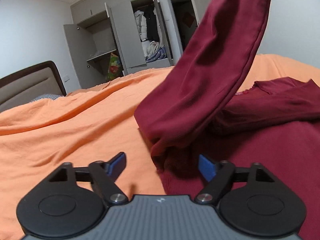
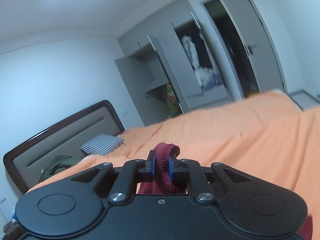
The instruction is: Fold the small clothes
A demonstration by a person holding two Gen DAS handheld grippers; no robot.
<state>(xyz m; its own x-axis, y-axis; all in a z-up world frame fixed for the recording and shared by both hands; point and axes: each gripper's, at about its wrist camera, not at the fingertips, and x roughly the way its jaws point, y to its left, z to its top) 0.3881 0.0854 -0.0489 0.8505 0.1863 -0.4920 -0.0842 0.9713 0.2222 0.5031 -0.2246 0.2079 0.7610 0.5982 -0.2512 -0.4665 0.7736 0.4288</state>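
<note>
No brand, label or readable writing shows anywhere; a small pale mark sits on the grey ribbed body of the left gripper [image 1: 162, 165], too small to read.

One dark red soft-knit garment [image 1: 260, 140] is in play. Most of it lies spread on the orange bedspread [image 1: 70, 120] at the right of the left wrist view, while one long part of it rises steeply from the bed toward the upper right, out of the picture. A bunched fold of it sits just ahead of the left gripper, whose jaws are spread wide with nothing between the two blue pads [image 1: 206, 167].

The right gripper [image 2: 162, 167] is held above the bed; its jaws are pressed in on a frayed hem of the same dark red cloth, which loops up over the fingertips and hangs down below them.

Beyond the bed stands one grey wardrobe [image 1: 112, 38] with several doors swung open, white and dark clothes hanging inside and folded piles below. One padded headboard with a dark frame [image 2: 66, 132], one black-and-white patterned pillow [image 2: 102, 145] and one crumpled olive-green garment [image 2: 58, 167] lie at the head of the bed.
</note>
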